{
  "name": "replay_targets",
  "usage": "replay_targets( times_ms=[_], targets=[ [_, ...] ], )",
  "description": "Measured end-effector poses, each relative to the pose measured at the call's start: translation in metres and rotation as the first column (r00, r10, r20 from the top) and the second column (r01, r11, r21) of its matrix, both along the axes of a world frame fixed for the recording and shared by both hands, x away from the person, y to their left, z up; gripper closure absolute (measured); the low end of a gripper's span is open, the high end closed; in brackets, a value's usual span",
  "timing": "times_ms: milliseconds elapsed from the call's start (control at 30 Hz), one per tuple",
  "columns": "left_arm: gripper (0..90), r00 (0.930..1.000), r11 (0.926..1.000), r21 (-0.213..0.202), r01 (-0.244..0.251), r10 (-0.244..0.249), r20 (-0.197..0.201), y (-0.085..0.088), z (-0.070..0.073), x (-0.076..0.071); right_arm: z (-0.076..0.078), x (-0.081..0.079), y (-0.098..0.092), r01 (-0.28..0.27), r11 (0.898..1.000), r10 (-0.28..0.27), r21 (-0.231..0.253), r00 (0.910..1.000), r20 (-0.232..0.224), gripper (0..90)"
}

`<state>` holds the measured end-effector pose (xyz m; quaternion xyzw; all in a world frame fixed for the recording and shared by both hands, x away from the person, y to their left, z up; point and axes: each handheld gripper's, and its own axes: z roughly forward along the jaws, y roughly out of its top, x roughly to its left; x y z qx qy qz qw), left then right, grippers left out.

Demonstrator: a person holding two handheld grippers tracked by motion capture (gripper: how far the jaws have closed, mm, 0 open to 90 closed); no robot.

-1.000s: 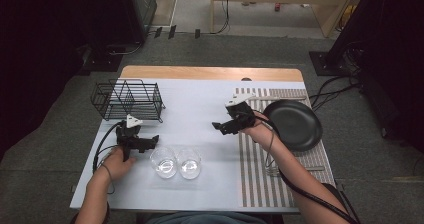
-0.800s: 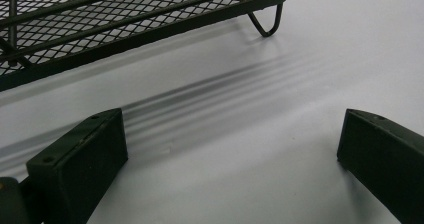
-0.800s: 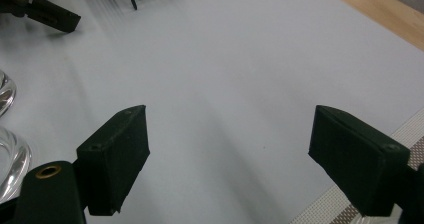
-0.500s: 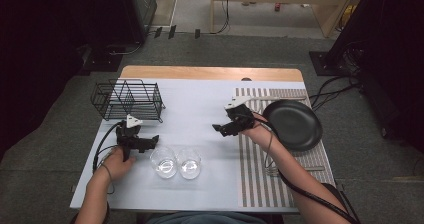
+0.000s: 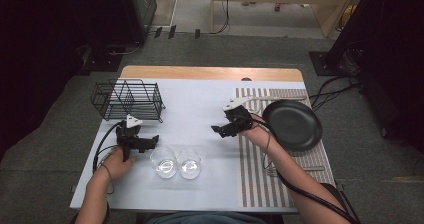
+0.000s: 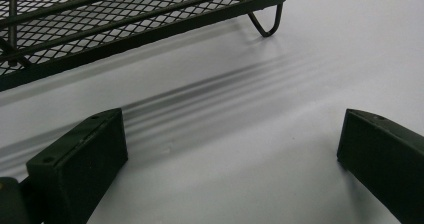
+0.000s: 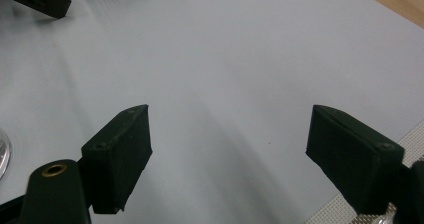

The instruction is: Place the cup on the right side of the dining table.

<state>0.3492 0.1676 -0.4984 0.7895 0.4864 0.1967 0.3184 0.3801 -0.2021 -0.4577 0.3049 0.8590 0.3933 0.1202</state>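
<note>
**benchwatcher:** So what's the person setting up here? In the high view the left gripper is sitting at the lower left of the frame, just beside the two clear drinking glasses, which are standing side by side near the bottom middle of the pale grey table mat. Its jaws are spread wide with nothing between them; the left gripper view is showing bare mat in the gap.

**wirerack_fan:** Looks to me like the glasses are headed for the black wire mesh dish rack at the upper left. The left gripper is parked between the rack and the glasses, so it's probably lining up on the nearer glass. In its own view the rack's mesh floor and one bent wire foot are filling the top edge, so it's pointing at the rack, not at a glass yet.

**benchwatcher:** And the right gripper?

**wirerack_fan:** Hovering mid-frame, jaws gaping too, holding nothing. It's hanging at the edge of the striped placemat, with the round black frying pan behind it at the right. My guess is it's waiting its turn for the second glass, well apart from it for now.
</note>
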Motion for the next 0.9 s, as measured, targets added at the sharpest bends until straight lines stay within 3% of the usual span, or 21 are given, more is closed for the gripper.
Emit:
replay_targets(
  times_ms=[900],
  targets=[
    [0.0, 1.0000, 1.0000, 0.000, 0.000, 0.000, 0.000, 0.000, 0.000, 0.000, -0.008, -0.006, 0.016, -0.054, 0.999, 0.054, 0.004, 0.9985, -0.012, 18.3]
  ],
)
